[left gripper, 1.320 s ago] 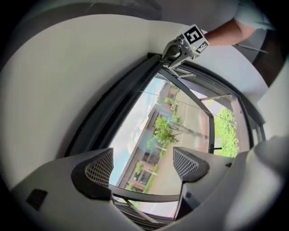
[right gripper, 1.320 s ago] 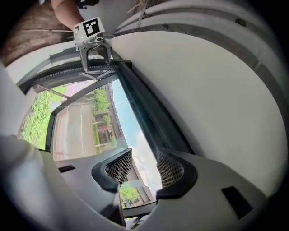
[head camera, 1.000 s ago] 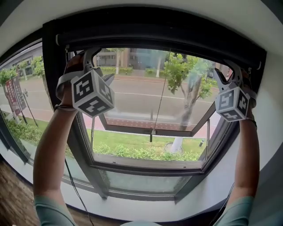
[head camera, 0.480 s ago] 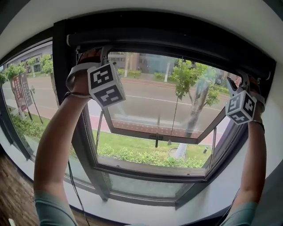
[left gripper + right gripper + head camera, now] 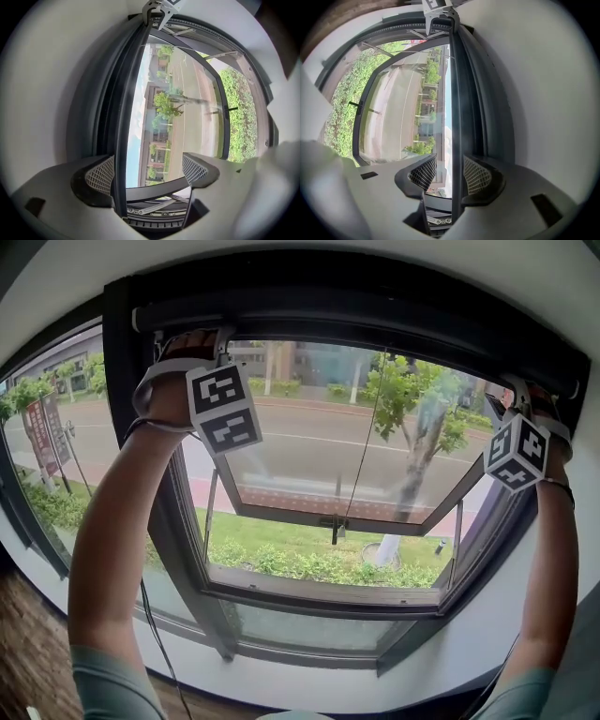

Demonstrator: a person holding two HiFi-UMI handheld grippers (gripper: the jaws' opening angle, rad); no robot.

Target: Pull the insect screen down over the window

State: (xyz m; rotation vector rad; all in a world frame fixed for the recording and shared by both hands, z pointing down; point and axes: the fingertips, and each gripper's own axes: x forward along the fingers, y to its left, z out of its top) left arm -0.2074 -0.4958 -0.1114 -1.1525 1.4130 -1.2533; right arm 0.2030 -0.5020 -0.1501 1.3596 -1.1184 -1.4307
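Note:
The insect screen is rolled up; its dark bottom rail [image 5: 356, 326] lies under the black housing [image 5: 356, 292] along the window top. My left gripper [image 5: 202, 343] is raised to the rail's left end. In the left gripper view its jaws [image 5: 147, 172] are opening wide, and the rail [image 5: 119, 140] runs between them, close to the left pad [image 5: 101, 176] and not pressed. My right gripper [image 5: 514, 390] is up at the rail's right end. Its jaws [image 5: 450, 174] straddle the rail [image 5: 457, 117], which lies against one pad [image 5: 477, 177], with a gap to the other.
A thin cord [image 5: 361, 456] hangs from the housing down the middle of the window to a small dark handle [image 5: 335, 526]. The glass sash [image 5: 328, 517] is tilted open outward. Dark frame posts [image 5: 183, 549] stand at either side, above a white sill [image 5: 309, 676].
Both grippers have risen a little and now sit right at the dark rail under the housing. The head view has tilted slightly upward.

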